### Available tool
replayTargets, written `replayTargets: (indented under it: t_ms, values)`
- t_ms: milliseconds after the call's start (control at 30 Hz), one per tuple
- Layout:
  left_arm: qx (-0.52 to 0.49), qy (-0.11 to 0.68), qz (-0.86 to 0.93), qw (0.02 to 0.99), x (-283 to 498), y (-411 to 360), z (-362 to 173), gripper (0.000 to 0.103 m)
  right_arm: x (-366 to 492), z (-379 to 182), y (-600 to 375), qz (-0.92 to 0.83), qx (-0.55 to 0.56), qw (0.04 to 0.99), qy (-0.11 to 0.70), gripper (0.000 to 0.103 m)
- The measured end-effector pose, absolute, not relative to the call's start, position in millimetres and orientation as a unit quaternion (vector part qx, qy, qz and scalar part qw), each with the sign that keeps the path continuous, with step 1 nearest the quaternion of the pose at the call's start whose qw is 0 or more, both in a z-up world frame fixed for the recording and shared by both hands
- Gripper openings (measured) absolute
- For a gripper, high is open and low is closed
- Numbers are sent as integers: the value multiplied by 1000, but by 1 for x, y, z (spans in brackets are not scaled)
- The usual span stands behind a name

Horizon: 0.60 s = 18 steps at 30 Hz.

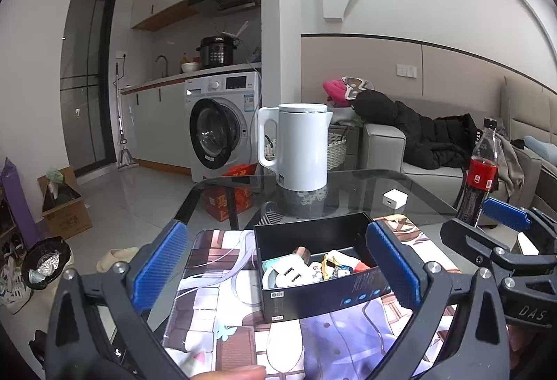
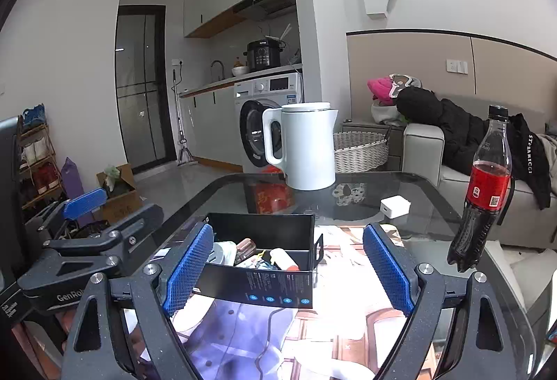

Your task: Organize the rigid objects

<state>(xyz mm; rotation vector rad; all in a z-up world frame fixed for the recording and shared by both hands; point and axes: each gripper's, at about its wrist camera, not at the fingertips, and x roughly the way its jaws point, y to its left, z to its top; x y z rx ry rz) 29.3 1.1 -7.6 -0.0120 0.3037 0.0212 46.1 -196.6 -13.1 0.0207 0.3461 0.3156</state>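
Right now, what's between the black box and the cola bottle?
In the right wrist view, a small white charger cube sits on the glass table between black box and cola bottle.

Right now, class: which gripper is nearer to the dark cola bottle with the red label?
Right. The right gripper sits beside the cola bottle, to the bottle's left. The left gripper is farther left, beyond the right one.

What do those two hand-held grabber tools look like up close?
Both are alike: the left gripper and the right gripper have dark speckled-grey angular frames with triangular cut-outs and silver screws, and jaws lined with textured blue pads. White lettering marks the sides of the frames. No cables are visible.
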Motion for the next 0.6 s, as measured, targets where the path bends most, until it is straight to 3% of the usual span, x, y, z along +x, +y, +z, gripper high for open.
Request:
replayTargets:
  t_ms: [600]
  values:
    - [-1, 145, 15, 989, 25, 0, -6, 103, 46, -12, -196, 155, 9, 974, 166, 89]
